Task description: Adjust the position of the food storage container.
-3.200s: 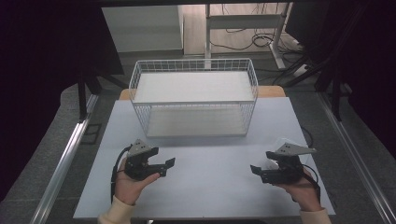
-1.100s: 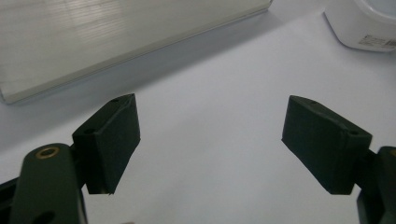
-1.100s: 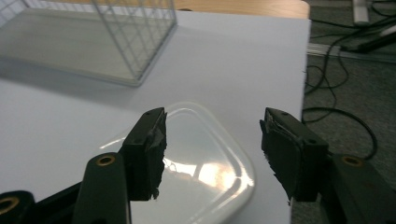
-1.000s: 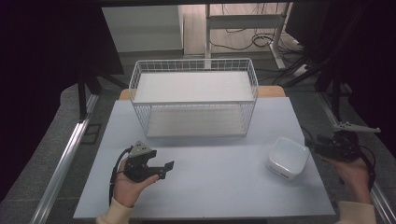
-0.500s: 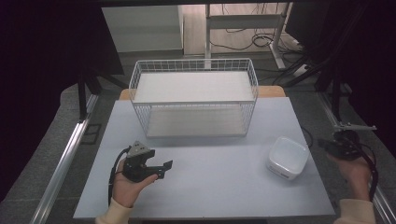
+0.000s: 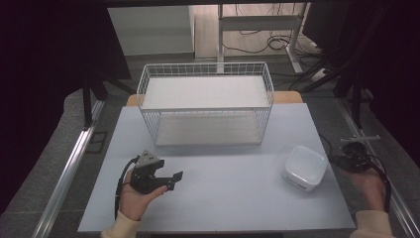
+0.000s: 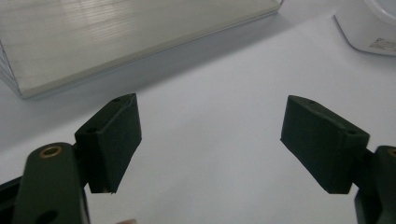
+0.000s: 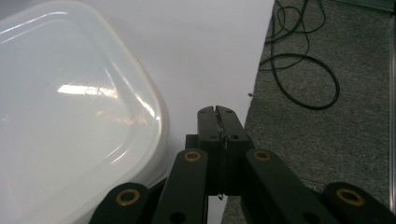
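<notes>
Right tongs (image 8: pixel 218 112) clenched empty, just beside tub (image 6: pixel 305 167) at tabletop (image 6: pixel 233 198) edge. Left tongs (image 7: pixel 210 140) released, nothing between them.

White container (image 7: pixel 369 25) cut off at frame corner, left gripper view; print on it unreadable

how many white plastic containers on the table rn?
1. The white container sits near the table's right edge, in front and to the right of the wire basket, just left of the shut right claw. None hidden as far as I can tell.
</notes>
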Demonstrator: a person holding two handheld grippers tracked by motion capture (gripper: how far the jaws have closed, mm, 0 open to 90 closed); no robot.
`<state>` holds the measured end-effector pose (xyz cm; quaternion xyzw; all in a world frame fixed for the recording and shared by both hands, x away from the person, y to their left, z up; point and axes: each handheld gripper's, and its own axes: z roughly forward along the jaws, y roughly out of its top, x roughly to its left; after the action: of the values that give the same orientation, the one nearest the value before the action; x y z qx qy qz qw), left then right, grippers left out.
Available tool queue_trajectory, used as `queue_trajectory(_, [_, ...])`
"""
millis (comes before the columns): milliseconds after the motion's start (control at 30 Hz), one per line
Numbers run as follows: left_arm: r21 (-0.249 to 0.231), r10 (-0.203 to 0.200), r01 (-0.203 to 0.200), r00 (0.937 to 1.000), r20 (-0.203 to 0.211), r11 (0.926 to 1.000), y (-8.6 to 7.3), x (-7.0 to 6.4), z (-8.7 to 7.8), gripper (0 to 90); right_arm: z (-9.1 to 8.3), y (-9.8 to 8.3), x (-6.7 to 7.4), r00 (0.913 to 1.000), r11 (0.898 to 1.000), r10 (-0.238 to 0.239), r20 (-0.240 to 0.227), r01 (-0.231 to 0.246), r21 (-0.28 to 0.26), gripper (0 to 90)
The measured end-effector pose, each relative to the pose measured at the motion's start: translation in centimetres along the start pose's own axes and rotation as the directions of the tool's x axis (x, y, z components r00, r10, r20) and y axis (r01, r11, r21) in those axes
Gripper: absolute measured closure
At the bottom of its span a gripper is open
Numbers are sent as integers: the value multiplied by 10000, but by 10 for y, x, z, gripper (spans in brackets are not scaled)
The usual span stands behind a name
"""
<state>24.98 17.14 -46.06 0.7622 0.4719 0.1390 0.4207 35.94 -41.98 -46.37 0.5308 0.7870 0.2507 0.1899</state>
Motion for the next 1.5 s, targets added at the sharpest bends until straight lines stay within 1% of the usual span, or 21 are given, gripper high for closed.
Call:
queue_trajectory(300, [-33, -1, 1, 10000, -53, 10000, 0, 1, -2, 201, -1, 1, 7, 9976, 9987, -513, -473, 513, -16, 891])
queue_trajectory(333, [-24, 9, -9, 10000, -62, 10000, 0, 1, -2, 202, -1, 0, 12, 9957, 9977, -671, -637, 675, 40, 891])
queue_trajectory(433, [-16, 19, -19, 10000, -65, 10000, -1, 1, -1, 202, -2, 1, 16, 9940, 9969, -775, -777, 785, 110, 891])
queue_trajectory(500, [-18, 19, -19, 10000, -77, 10000, -1, 1, -1, 202, -1, 2, 24, 9907, 9953, -933, -990, 956, 184, 891])
queue_trajectory(533, [-18, 19, -19, 10000, -77, 10000, -1, 1, -1, 202, -1, 2, 24, 9907, 9953, -933, -990, 956, 184, 891])
queue_trajectory(567, [-18, 21, -21, 10000, -80, 10000, -1, 1, -1, 202, -1, 3, 32, 9886, 9941, -1015, -1110, 1050, 259, 891])
queue_trajectory(700, [8, 35, -35, 10000, -82, 10000, -1, 1, -1, 202, -1, 3, 40, 9865, 9930, -1089, -1219, 1137, 330, 891])
queue_trajectory(733, [9, 26, -26, 10000, -82, 10000, -1, 1, 0, 202, -1, 3, 49, 9850, 9919, -1152, -1286, 1211, 393, 891])
queue_trajectory(867, [43, 42, -42, 10000, -73, 10000, -2, 0, 0, 202, -2, 3, 66, 9818, 9900, -1220, -1454, 1309, 530, 890])
queue_trajectory(900, [43, 42, -42, 10000, -73, 10000, -2, 0, 0, 202, -2, 3, 66, 9818, 9900, -1220, -1454, 1309, 530, 890])
queue_trajectory(1000, [45, 73, -73, 10000, -65, 10000, -1, 0, 0, 202, -1, 5, 84, 9776, 9859, -1419, -1552, 1536, 660, 891])
queue_trajectory(1033, [41, 63, -63, 10000, -65, 10000, -1, 0, 0, 202, -1, 5, 84, 9776, 9859, -1419, -1552, 1536, 660, 891])
queue_trajectory(1067, [45, 61, -61, 10000, -65, 10000, -1, 0, 0, 202, -1, 6, 89, 9757, 9844, -1499, -1599, 1623, 676, 891])
queue_trajectory(1100, [48, 68, -67, 10000, -49, 10000, -2, 0, 1, 203, 1, 8, 102, 9701, 9802, -1694, -1736, 1841, 725, 890])
queue_trajectory(1167, [57, 48, -48, 10000, -57, 10000, -2, 0, 1, 203, 2, 10, 112, 9653, 9771, -1837, -1856, 1999, 726, 890])
queue_trajectory(1233, [60, 43, -43, 10000, -65, 10000, -2, 1, 1, 203, 4, 12, 123, 9564, 9718, -2059, -2074, 2247, 717, 890])
queue_trajectory(1333, [59, 45, -45, 10000, -57, 10000, -2, 1, 0, 203, 5, 14, 137, 9436, 9636, -2368, -2312, 2585, 678, 890])
queue_trajectory(1400, [59, 67, -67, 10000, -48, 10000, -2, 1, 0, 203, 4, 15, 143, 9385, 9603, -2498, -2383, 2717, 634, 890])
queue_trajectory(1433, [59, 67, -67, 10000, -48, 10000, -2, 1, 0, 204, 4, 15, 143, 9385, 9603, -2498, -2383, 2717, 634, 890])
queue_trajectory(1467, [66, 34, -34, 10000, -54, 10000, -2, 1, 1, 204, 4, 16, 149, 9335, 9572, -2619, -2449, 2837, 578, 890])
queue_trajectory(1500, [86, 44, -44, 10000, -52, 10000, -2, 1, 1, 204, 4, 16, 150, 9319, 9566, -2638, -2489, 2858, 561, 890])
